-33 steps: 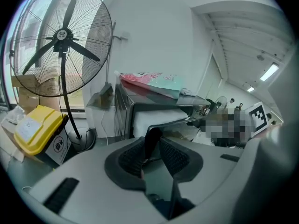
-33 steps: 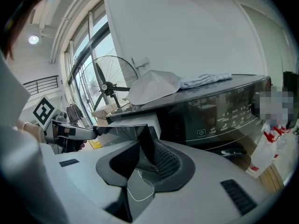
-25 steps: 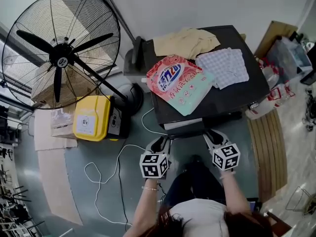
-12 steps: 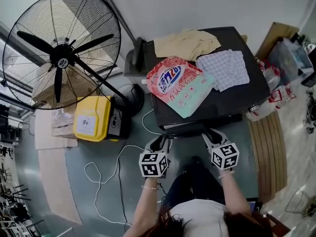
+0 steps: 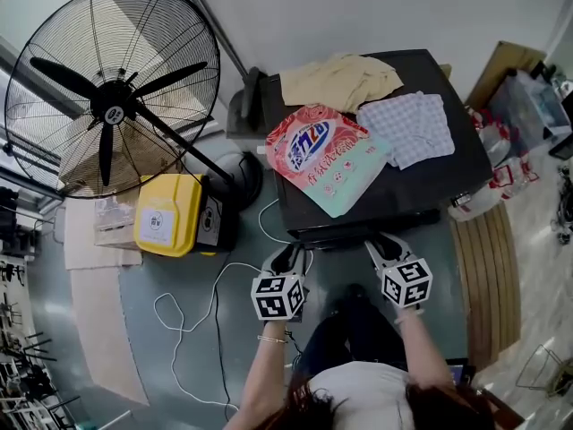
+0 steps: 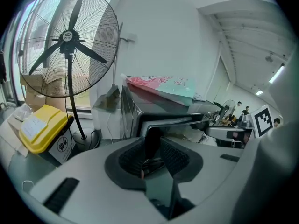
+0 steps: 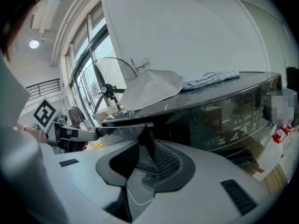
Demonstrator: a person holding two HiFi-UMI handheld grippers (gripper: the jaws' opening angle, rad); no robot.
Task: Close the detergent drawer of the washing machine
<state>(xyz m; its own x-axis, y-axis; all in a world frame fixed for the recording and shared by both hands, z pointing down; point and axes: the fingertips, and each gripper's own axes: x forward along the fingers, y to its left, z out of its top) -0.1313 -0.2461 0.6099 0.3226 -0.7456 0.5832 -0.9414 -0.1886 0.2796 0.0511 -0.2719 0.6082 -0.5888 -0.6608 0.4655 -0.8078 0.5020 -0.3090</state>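
Observation:
The dark washing machine [image 5: 421, 182] stands just ahead of me. Its detergent drawer [image 5: 313, 233] shows as a thin pale strip under the front left edge. In the left gripper view the drawer [image 6: 173, 122] juts out as a grey bar right past my left gripper [image 6: 153, 154], whose jaws stand open. My left gripper [image 5: 293, 256] sits at the drawer's left end, my right gripper [image 5: 382, 243] further right along the machine's front. In the right gripper view my right gripper [image 7: 145, 153] is open too, with the drawer [image 7: 121, 129] running off to its left. Whether either touches it I cannot tell.
On the machine lie a pink and green detergent bag [image 5: 324, 155], a beige cloth [image 5: 340, 79] and a checked cloth [image 5: 407, 125]. A big floor fan [image 5: 112, 88] and a yellow box [image 5: 166, 213] stand left. A white cable [image 5: 192, 303] loops on the floor. The control panel [image 7: 233, 120] faces me.
The pale drawer strip below the machine's front edge has grown narrower. Both grippers have crept slightly toward the machine.

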